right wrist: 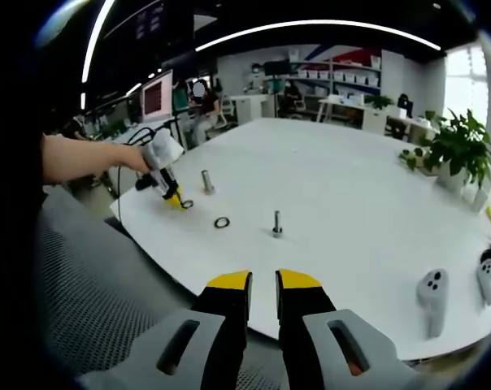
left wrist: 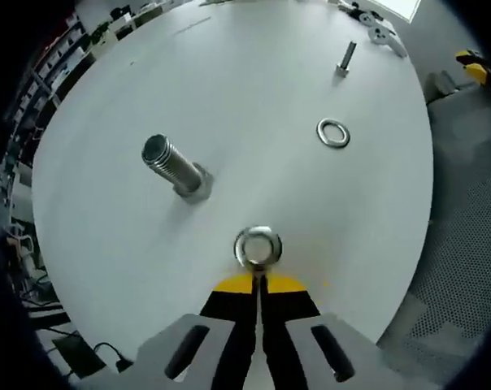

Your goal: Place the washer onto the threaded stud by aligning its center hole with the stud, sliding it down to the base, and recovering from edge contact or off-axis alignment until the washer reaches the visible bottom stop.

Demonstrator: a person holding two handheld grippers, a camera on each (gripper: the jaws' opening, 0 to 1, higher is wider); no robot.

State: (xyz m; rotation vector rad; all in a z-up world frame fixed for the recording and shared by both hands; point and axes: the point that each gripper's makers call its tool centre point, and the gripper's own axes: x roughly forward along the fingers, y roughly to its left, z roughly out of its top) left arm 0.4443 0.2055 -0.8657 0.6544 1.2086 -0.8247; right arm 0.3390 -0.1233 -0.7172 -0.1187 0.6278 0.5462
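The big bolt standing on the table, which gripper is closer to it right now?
Left. The left gripper, shut on a washer, sits just beside the big bolt. The right gripper hangs back off the table edge.

Right claw (right wrist: 262, 286) hangs slightly parted above the table (right wrist: 351, 195) edge.

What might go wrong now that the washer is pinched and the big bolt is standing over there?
The left hand-held gripper pinches the washer only by its edge, so it might twist or slip out. Its hole could also catch on the threaded stud top if it arrives tilted. A spare washer lies nearby.
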